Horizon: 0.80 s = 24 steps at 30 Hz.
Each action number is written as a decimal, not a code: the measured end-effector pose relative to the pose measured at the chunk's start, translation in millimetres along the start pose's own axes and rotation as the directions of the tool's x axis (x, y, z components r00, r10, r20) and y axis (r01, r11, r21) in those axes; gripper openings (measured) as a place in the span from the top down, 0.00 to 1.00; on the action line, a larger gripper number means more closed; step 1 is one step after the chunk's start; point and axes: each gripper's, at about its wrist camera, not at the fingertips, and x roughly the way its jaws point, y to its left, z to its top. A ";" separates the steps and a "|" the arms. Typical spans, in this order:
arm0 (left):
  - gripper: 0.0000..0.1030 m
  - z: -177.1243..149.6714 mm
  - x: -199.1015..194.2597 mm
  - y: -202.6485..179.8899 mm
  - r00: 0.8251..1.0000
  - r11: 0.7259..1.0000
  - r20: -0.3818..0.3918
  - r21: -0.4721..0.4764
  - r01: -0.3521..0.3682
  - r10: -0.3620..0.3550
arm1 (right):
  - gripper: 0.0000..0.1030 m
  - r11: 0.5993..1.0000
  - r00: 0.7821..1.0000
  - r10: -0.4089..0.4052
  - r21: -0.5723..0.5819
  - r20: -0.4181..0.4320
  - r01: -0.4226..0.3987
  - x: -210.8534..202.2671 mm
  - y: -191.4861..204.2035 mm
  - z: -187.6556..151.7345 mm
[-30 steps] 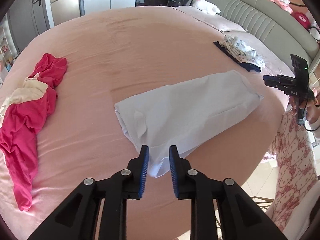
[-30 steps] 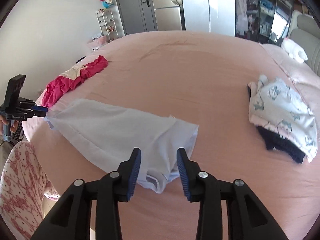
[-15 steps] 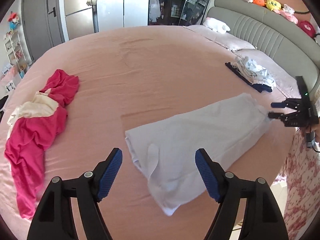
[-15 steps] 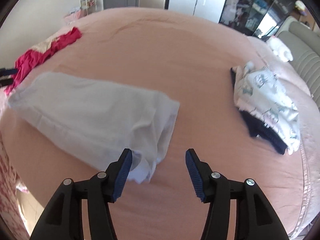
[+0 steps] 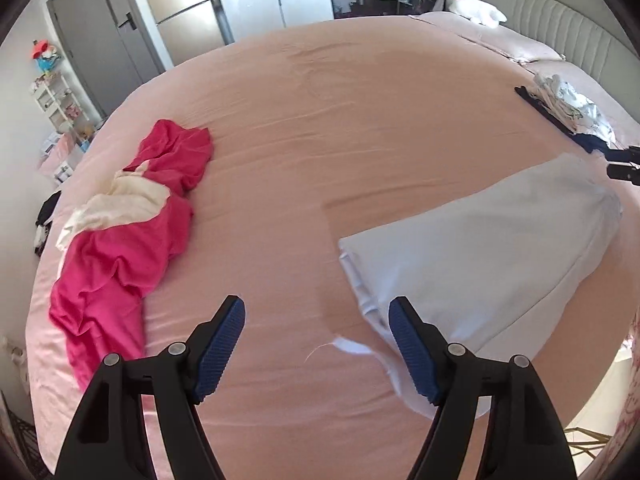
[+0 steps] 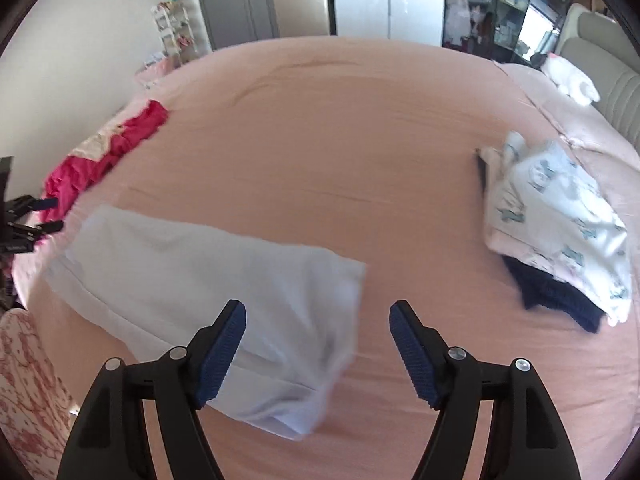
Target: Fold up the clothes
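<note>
- One wide bed (image 5: 360, 128) with a pink sheet fills both wrist views; four garments lie on it.
- One pale blue garment (image 5: 480, 248), folded into a long band, lies near the bed's close edge, between the two grippers.
- One crumpled garment in bright pink and cream (image 5: 128, 232) lies alone toward the left side of the bed, well apart from the pale blue one.
- One stack of two folded pieces sits toward the headboard side: a white printed garment (image 6: 560, 216) on top of a dark navy garment (image 6: 556, 296).
- One left gripper (image 5: 316, 344) hangs over the sheet, its two jaws spread wide. Only bare sheet and a small corner of the pale blue cloth lie between them; the right-hand finger stands in front of the garment's end, and nothing is pinched.
- One right gripper (image 6: 318, 344) is over the other end of the pale blue garment, its two jaws opening. Cloth lies below the gap, but the pads do not press on it.
- One white plush toy (image 6: 572, 80) rests by the grey padded headboard (image 5: 532, 8).
- A sleeve in a pink-and-white print (image 6: 24, 380) shows at the lower left edge of the right wrist view.
</note>
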 end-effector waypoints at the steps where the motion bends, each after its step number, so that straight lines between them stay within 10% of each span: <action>1: 0.29 1.6 10.5 -11.3 1.000 0.999 -0.024 0.043 0.008 -0.007 | 0.28 0.999 0.999 0.041 -0.017 0.006 -0.041 7.0 12.8 2.4; 4: 0.29 -5.5 48.1 -39.7 0.972 0.943 -0.086 0.273 -0.190 0.220 | 0.28 0.992 0.995 0.000 -0.123 -0.102 -0.013 46.9 39.6 -5.9; 8: 0.27 2.7 37.8 -16.6 0.955 0.946 -0.084 0.180 -0.268 0.286 | 0.26 0.996 0.990 -0.024 -0.087 -0.142 0.011 47.9 -0.3 -25.4; 11: 0.28 4.5 9.3 -22.8 0.977 0.958 -0.001 0.193 -0.210 0.214 | 0.25 0.996 0.990 -0.087 -0.040 -0.107 0.083 19.5 -18.7 -21.8; 13: 0.28 12.2 -6.5 -37.2 0.999 0.983 0.039 0.184 -0.004 -0.003 | 0.24 0.997 0.998 -0.044 -0.062 -0.040 0.041 6.5 -9.1 -11.9; 18: 0.28 41.9 4.2 -111.4 0.940 0.909 0.060 0.281 0.308 -0.336 | 0.24 0.963 0.984 0.175 -0.205 -0.023 -0.176 30.2 61.7 18.8; 24: 0.26 38.3 51.1 -113.7 0.916 0.814 -0.146 0.422 0.400 -0.374 | 0.24 0.883 0.956 0.188 -0.388 -0.224 -0.265 99.0 86.2 6.5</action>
